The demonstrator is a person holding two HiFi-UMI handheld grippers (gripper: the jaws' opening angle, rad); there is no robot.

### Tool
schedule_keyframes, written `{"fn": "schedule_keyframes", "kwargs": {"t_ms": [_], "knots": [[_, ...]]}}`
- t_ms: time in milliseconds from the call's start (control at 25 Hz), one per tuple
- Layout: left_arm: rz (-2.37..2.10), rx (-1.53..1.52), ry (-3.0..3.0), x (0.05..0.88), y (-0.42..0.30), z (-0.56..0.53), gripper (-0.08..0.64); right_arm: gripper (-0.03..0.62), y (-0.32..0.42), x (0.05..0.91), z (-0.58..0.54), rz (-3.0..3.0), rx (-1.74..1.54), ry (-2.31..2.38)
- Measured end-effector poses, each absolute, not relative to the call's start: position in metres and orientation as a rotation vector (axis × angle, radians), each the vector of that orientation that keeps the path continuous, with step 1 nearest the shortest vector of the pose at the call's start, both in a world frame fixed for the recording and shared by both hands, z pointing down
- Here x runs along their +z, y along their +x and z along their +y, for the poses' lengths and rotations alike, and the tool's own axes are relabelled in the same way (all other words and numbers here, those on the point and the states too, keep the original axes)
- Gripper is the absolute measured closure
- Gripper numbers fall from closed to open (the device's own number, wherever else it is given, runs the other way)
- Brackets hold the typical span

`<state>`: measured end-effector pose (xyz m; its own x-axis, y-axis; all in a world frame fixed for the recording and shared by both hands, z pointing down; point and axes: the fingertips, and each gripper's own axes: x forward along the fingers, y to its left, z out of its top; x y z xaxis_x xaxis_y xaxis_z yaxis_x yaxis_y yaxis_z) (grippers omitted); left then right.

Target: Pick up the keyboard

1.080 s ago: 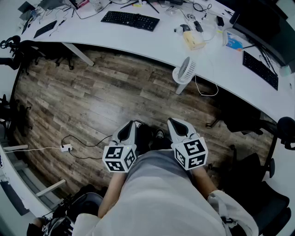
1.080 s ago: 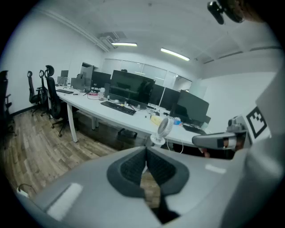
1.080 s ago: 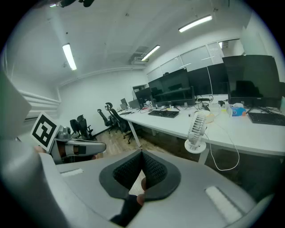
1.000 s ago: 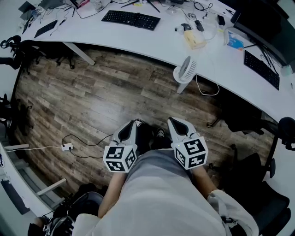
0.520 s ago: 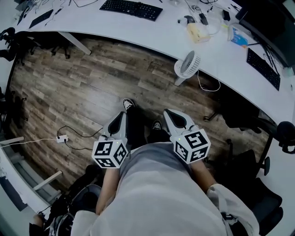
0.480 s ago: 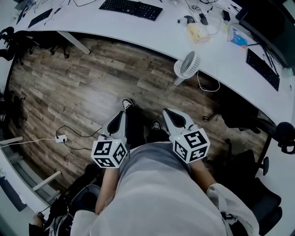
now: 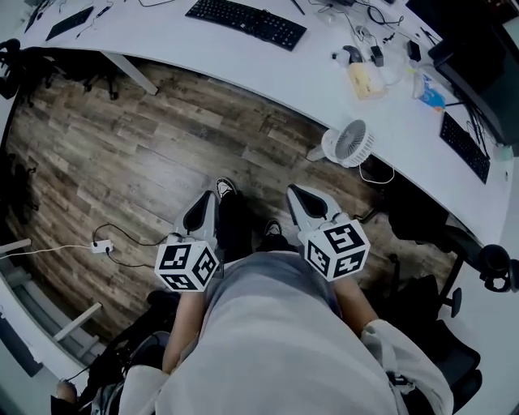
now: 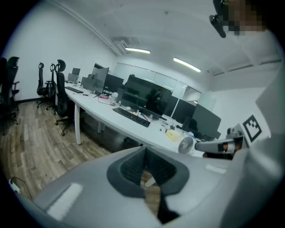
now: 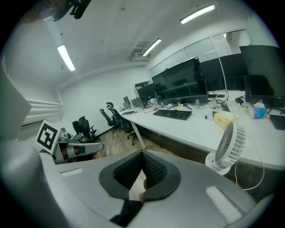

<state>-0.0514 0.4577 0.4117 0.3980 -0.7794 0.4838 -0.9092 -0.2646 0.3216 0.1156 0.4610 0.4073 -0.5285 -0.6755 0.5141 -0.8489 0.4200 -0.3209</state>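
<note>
The black keyboard (image 7: pixel 247 23) lies on the white tabletop (image 7: pixel 320 77), well ahead of both pairs of fingers and separated from them by the wooden floor (image 7: pixel 162 121). The left gripper (image 7: pixel 208 197) and right gripper (image 7: pixel 293 191) hang side by side, fingers pressed together on nothing. This looks like the approach; next the fingers must reach the tabletop and spread around the keyboard's edges.

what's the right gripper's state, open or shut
Shut. The right gripper shows its jaws closed together at the tips in its own view, with nothing between them.
</note>
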Motion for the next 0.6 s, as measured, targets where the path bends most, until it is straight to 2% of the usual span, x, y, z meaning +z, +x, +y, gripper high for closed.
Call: {"fn": "schedule_keyframes", "kwargs": {"t_ms": [280,600], "knots": [[-1.453,0.235,2.093,0.405,-0.098,0.391,0.560,0.591,0.072,0.413,0.392,-2.336,0.828,1.306],[-1.508,0.237,2.087,0.393,-0.159,0.326,0.560,0.591,0.022,0.394,0.325,-2.323,0.700,1.283]]}}
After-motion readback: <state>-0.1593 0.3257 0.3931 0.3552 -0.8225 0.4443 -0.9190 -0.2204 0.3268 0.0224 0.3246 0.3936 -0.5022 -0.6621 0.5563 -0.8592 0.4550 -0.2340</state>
